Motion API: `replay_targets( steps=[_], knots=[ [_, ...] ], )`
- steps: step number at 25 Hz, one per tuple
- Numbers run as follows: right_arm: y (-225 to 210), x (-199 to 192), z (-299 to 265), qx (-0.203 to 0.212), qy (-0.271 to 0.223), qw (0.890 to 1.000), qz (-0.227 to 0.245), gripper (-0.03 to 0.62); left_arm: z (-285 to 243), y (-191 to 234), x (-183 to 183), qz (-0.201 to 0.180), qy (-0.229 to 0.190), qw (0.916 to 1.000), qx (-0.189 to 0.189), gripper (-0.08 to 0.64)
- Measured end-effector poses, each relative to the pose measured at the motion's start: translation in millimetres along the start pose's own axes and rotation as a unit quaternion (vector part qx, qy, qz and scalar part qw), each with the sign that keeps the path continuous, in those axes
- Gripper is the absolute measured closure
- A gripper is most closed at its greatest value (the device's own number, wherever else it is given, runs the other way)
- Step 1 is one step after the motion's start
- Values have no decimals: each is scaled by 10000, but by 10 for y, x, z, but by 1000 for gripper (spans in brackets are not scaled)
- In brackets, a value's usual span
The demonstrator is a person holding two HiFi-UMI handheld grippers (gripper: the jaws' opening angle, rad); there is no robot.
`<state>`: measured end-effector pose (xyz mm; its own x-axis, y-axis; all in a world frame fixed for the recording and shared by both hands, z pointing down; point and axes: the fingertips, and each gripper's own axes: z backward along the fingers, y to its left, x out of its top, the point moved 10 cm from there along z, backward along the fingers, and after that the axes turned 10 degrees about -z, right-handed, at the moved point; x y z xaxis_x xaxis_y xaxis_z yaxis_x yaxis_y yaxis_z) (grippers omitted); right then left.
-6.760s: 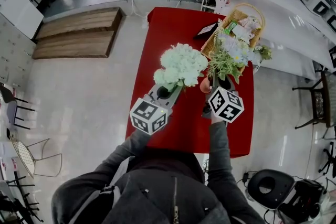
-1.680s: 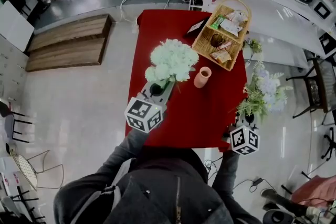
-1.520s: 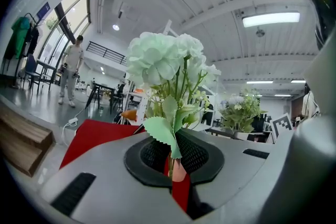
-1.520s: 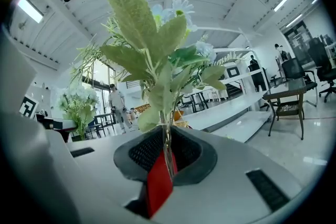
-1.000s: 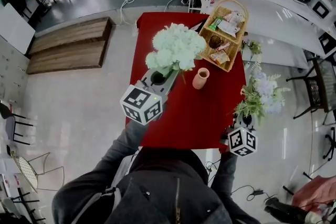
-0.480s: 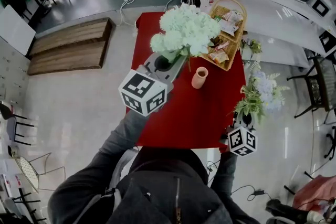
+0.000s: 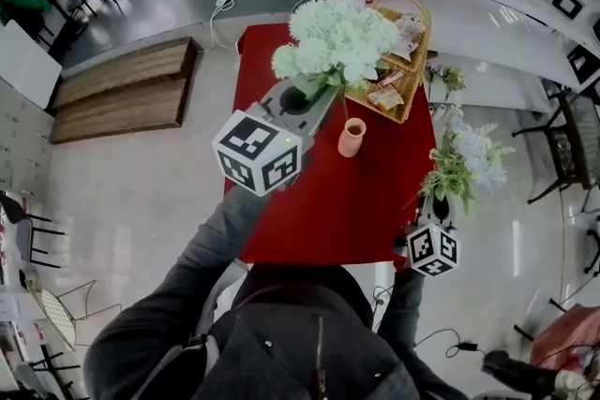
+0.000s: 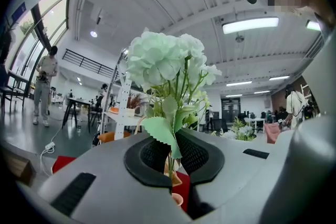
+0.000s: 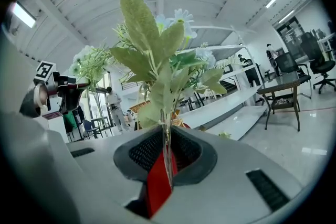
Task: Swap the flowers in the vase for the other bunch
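Between the jaws of the left gripper (image 7: pixel 302 98): the stems of the white bunch (image 7: pixel 337 37). The left gripper view shows the jaws closed on those thin stems, a serrated leaf lying over the gap, and the flower heads rising upright just beyond the jaws (image 8: pixel 168 63).

Between the jaws of the right gripper (image 7: pixel 439 206): the stems of the lilac bunch (image 7: pixel 464 164). The right gripper view shows the jaws clamped on them, with leaves and pale blooms standing straight up from the jaws (image 9: pixel 157 60). The red table (image 9: pixel 157 186) shows through the gap beneath.

Vase (image 7: pixel 352 137): pink, upright on the table (image 7: pixel 356 201), below the left jaws and a little to their right. Neither bunch sits in it. One stem end of the white bunch hangs close over its mouth; I cannot tell whether it touches.

Basket (image 7: pixel 384 112): wicker, with a handle, at the far right of the table, beyond the left jaws and partly hidden by the white blooms. It holds small packets.

Left arm: grey sleeve, stretched forward over the table's left part, the gripper held about level above the tabletop.

Right arm: bent close to the body, the gripper level, with its jaws off the table's right edge, over the floor and well apart from the vase.
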<state>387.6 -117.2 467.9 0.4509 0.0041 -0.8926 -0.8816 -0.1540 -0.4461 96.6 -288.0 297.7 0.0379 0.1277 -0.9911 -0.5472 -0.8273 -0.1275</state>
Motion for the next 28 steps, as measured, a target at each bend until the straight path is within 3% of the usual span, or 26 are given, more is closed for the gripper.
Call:
replay_targets(
  steps=[28],
  knots=[
    [-3, -64, 16, -43, -80, 9999, -50, 546, -359, -173, -949, 317, 543, 9974, -356, 535]
  ],
)
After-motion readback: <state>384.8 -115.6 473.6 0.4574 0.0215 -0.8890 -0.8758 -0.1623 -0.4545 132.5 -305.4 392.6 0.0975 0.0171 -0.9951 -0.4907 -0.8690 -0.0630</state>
